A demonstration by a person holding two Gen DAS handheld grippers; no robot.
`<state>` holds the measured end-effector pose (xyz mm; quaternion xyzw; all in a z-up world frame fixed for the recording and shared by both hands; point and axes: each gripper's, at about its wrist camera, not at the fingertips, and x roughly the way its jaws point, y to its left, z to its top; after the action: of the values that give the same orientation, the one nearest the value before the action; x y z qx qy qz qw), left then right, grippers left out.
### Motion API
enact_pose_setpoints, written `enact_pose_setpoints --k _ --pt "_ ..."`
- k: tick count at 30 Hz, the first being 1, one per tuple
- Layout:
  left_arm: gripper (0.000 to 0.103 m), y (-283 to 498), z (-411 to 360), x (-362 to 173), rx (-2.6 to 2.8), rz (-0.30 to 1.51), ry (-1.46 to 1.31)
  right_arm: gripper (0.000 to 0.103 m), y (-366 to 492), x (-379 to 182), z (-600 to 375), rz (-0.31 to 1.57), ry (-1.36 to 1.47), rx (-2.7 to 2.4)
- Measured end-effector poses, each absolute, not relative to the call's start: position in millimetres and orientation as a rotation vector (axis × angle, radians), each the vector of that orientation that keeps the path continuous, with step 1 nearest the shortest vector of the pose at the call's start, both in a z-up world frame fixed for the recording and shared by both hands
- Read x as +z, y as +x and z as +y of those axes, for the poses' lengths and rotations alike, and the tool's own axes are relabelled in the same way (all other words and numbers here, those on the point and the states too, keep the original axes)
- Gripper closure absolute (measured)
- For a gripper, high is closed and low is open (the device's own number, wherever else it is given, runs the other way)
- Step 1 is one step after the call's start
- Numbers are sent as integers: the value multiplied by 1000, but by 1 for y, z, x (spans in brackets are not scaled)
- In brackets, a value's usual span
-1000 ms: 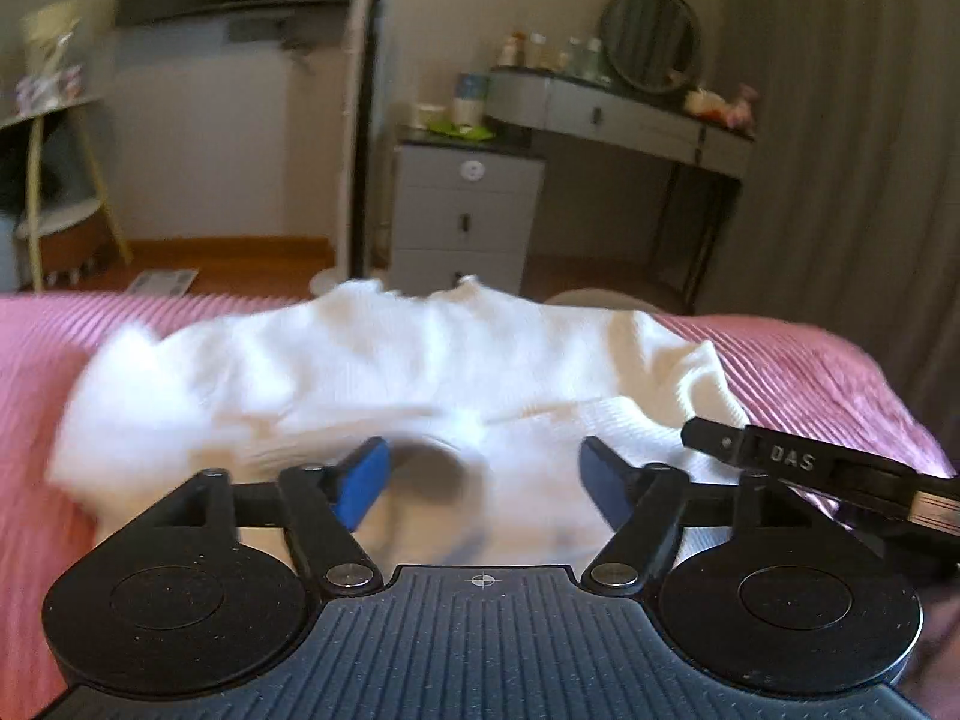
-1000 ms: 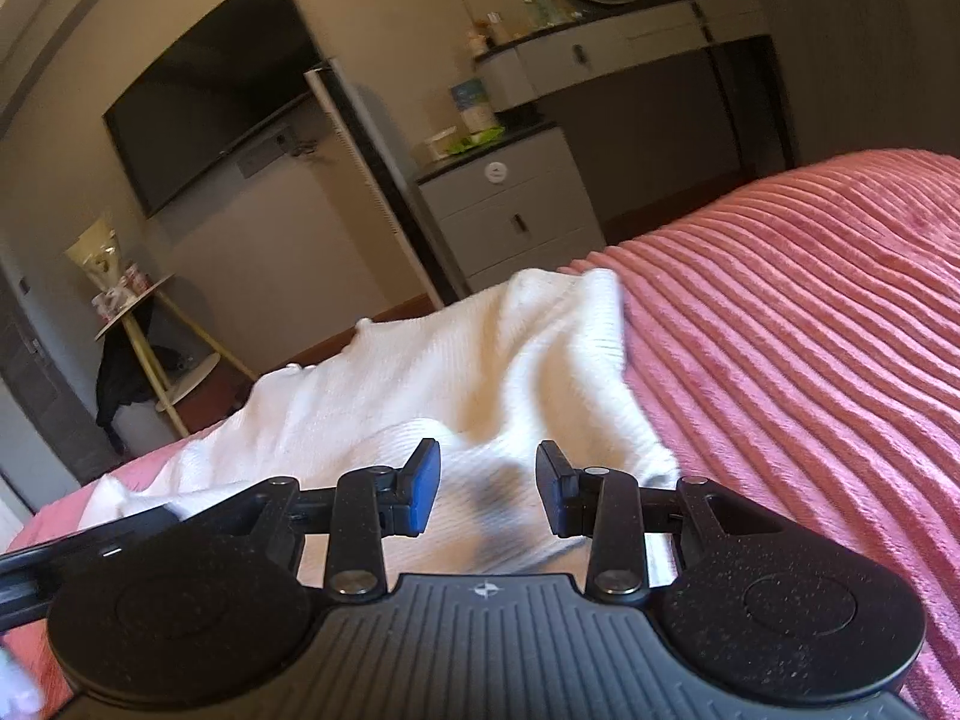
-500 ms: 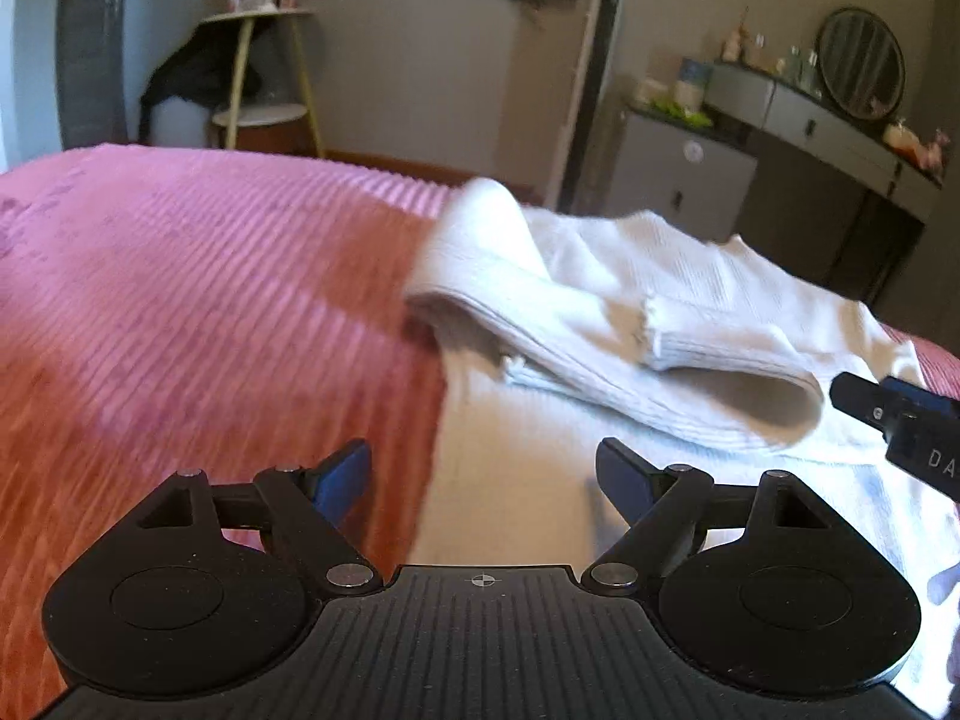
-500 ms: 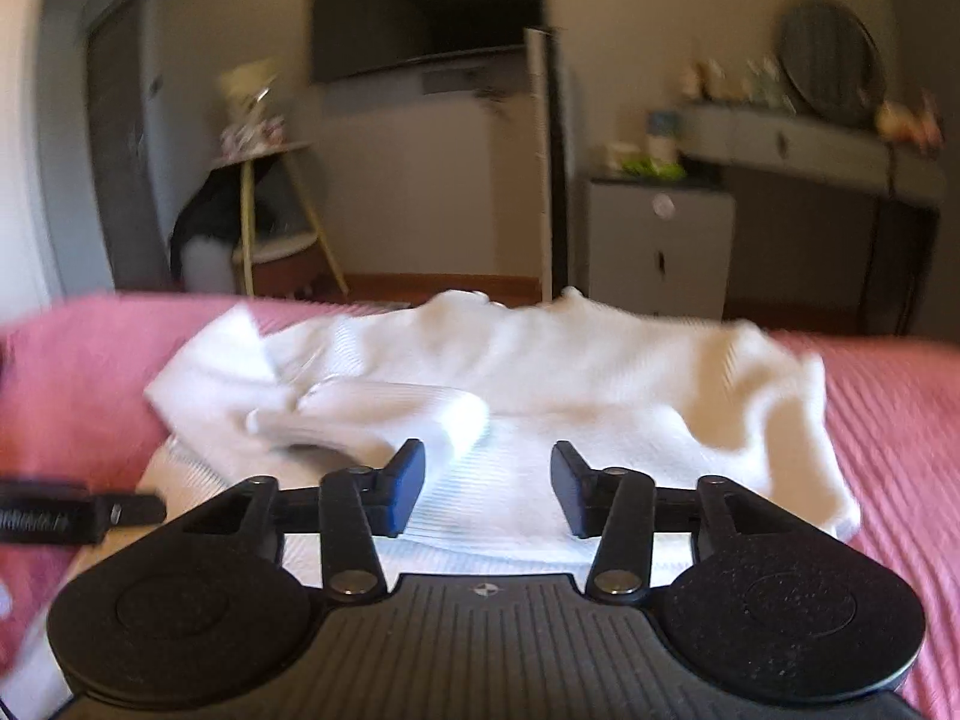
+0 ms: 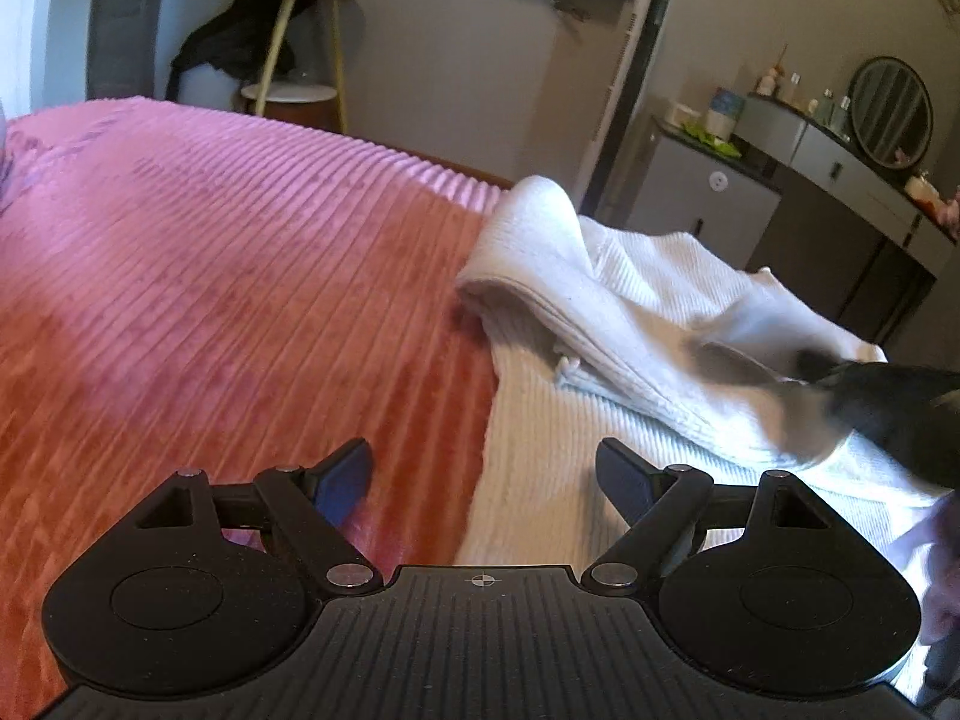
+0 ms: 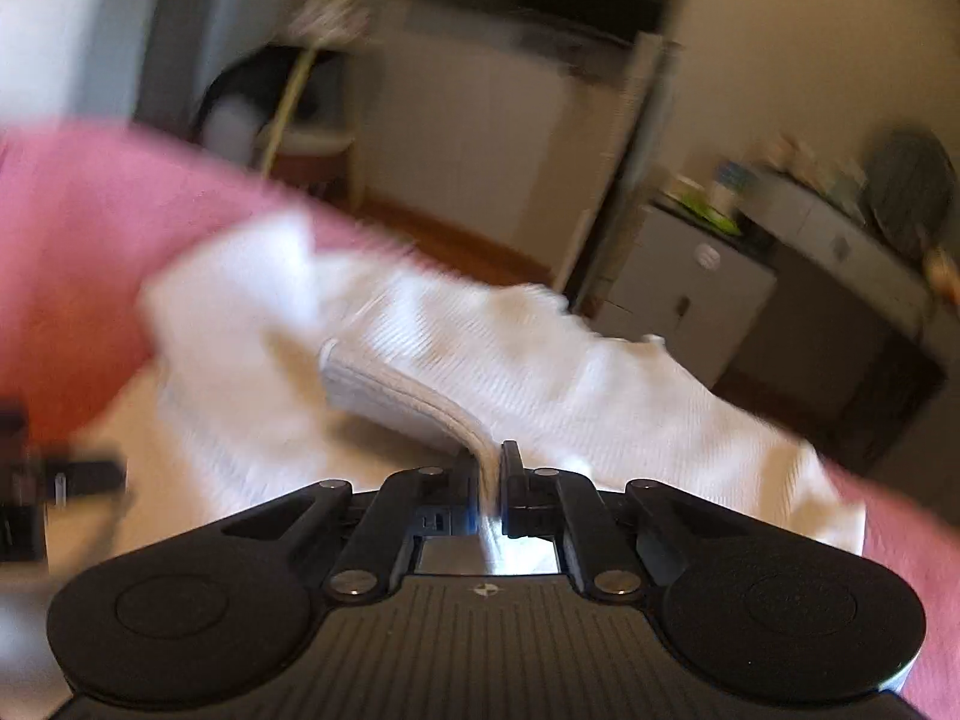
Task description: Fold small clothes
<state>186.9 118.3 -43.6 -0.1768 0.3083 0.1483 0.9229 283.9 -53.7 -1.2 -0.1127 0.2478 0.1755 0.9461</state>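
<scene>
A white ribbed knit garment (image 5: 630, 360) lies on a pink ribbed bedspread (image 5: 210, 276), one sleeve folded across its body. My left gripper (image 5: 485, 474) is open and empty, low over the garment's left edge where it meets the bedspread. My right gripper (image 6: 492, 468) is shut on the folded sleeve's cuff (image 6: 420, 396); the white cloth runs between its jaws. In the left wrist view the right gripper (image 5: 888, 408) shows blurred at the right, on the sleeve. The garment also shows in the right wrist view (image 6: 600, 384), blurred.
Beyond the bed's far edge stand a grey drawer cabinet (image 5: 702, 198), a dressing table with a round mirror (image 5: 891, 114), a white column unit (image 5: 630, 90) and a small round side table (image 5: 300, 48). The bedspread stretches wide to the left.
My right gripper has closed on the sleeve cuff and is moving fast; its view is blurred. My left gripper has shifted slightly left and stays open.
</scene>
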Motion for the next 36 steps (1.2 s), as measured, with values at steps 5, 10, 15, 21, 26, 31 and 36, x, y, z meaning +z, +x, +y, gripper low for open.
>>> enact_pose_setpoints --k 5,10,15,21,26,31,36 --pt "16 189 115 -45 300 630 -352 97 293 -4 -152 523 238 225" --pt "16 191 106 -46 282 634 -310 88 304 -46 -222 668 501 148" --pt "15 193 102 -35 237 603 -301 83 302 -59 -255 630 647 165" --pt "12 214 97 -24 231 570 -136 88 311 -66 -271 600 699 188" --pt "15 234 100 -23 252 548 -57 94 318 -63 -268 582 670 200" --pt "27 260 103 -26 204 592 -44 95 320 -62 -268 578 658 182" --pt "54 270 112 -33 187 630 -131 96 322 -61 -267 579 627 166"
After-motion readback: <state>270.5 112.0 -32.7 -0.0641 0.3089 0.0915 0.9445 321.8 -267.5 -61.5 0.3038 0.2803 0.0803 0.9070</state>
